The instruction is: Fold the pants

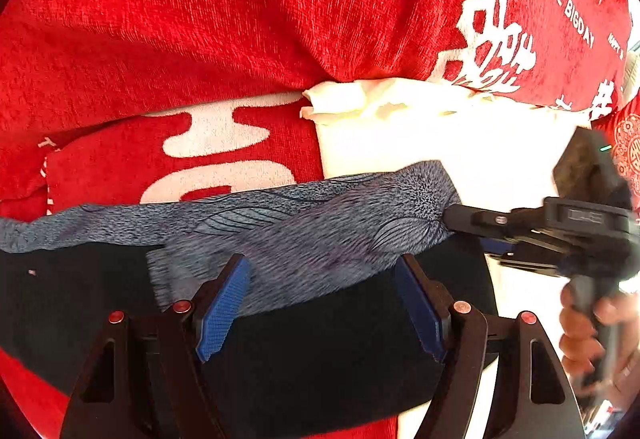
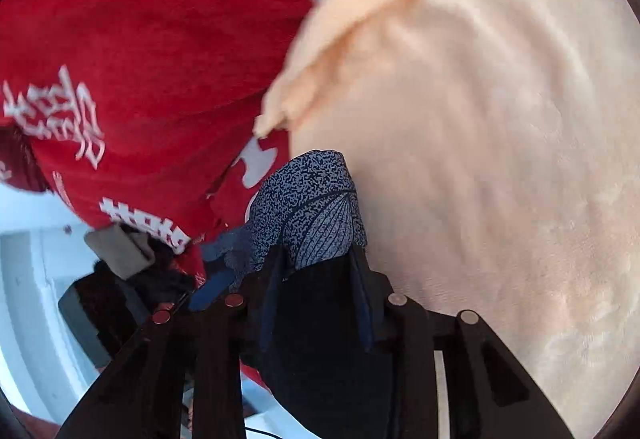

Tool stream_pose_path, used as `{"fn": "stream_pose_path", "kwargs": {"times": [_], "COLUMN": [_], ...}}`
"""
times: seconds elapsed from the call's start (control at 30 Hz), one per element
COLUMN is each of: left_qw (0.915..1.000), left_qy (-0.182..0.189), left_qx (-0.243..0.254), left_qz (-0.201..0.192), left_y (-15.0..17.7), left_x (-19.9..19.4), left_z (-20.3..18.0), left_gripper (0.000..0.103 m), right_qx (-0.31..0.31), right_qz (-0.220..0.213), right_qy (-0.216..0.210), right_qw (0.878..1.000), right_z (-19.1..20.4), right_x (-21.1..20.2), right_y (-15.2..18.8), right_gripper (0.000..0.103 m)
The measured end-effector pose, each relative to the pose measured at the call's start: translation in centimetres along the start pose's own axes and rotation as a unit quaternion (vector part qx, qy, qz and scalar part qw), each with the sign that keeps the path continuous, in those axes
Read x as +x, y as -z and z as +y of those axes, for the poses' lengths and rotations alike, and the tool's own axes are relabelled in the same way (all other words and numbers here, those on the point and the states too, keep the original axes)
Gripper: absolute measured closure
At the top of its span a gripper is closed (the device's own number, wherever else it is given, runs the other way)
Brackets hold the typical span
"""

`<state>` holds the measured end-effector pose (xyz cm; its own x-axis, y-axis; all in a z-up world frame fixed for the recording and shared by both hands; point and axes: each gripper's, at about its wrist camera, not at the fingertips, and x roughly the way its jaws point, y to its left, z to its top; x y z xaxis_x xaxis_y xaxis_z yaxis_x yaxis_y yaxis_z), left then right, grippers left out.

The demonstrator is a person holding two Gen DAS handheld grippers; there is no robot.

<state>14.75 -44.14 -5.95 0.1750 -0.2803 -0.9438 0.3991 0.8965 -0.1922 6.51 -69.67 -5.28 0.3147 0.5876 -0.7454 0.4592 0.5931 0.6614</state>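
Soft, light, floppy pants [image 1: 320, 339]; best pinched at patterned waistband [image 1: 304, 223]. Left gripper [image 1: 320, 303] spread apart; right gripper [image 2: 320, 267], at three o'clock, clamped on waistband.

One pair of pants [image 1: 312, 223] (blue-grey patterned band, dark body). One red blanket [image 1: 200, 19] with white lettering. One cream blanket [image 2: 500, 159]. Two grippers: left gripper [image 1: 324, 303], right gripper [image 2: 318, 267], two blue-padded fingers [image 1: 222, 313] each. One hand [image 1: 580, 335] visible.
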Motion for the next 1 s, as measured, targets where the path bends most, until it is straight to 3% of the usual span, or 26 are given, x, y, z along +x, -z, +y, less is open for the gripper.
{"fn": "stream_pose_path", "kwargs": {"times": [0.1,0.23,0.37,0.57,0.6,0.67,0.77,0.9,1.0], "left_qw": [0.9986,0.9976,0.9969,0.9946,0.9939,0.9942,0.9944,0.993,0.9897], "left_qy": [-0.049,-0.054,-0.068,-0.093,-0.099,-0.1,-0.091,-0.099,-0.108], "left_qx": [0.01,0.043,0.035,-0.02,-0.017,-0.02,-0.035,-0.05,-0.077], "left_qz": [0.018,0.01,0.016,0.04,0.045,0.036,0.04,0.039,0.053], "left_y": [1.0,1.9,2.0,3.9,4.4,4.6,4.6,5.7,7.4], "left_x": [2.2,2.8,1.5,0.2,0.7,1.0,0.6,-1.1,-2.5], "left_z": [0.8,1.3,2.4,7.1,7.7,8.4,9.2,10.6,12.6], "left_gripper": [0.027,0.027,0.027,0.026,0.016,0.009,0.009,0.009,0.009], "right_qx": [-0.048,-0.055,-0.086,-0.107,-0.112,-0.126,-0.15,-0.164,-0.156], "right_qz": [-0.016,-0.035,-0.05,-0.063,-0.059,-0.042,-0.015,0.026,0.009], "right_qy": [0.133,0.166,0.212,0.19,0.184,0.175,0.166,0.186,0.204], "right_qw": [0.99,0.984,0.972,0.974,0.975,0.976,0.975,0.968,0.966], "right_z": [0.7,0.5,2.6,5.2,5.7,7.0,9.0,9.3,9.0], "right_x": [0.3,0.2,-1.7,-2.7,-2.2,-0.9,1.7,5.9,6.6], "right_y": [-0.2,0.1,2.0,6.2,7.1,8.4,9.8,11.1,11.9], "right_gripper": [0.068,0.053,0.052,0.052,0.052,0.052,0.052,0.053,0.051]}}
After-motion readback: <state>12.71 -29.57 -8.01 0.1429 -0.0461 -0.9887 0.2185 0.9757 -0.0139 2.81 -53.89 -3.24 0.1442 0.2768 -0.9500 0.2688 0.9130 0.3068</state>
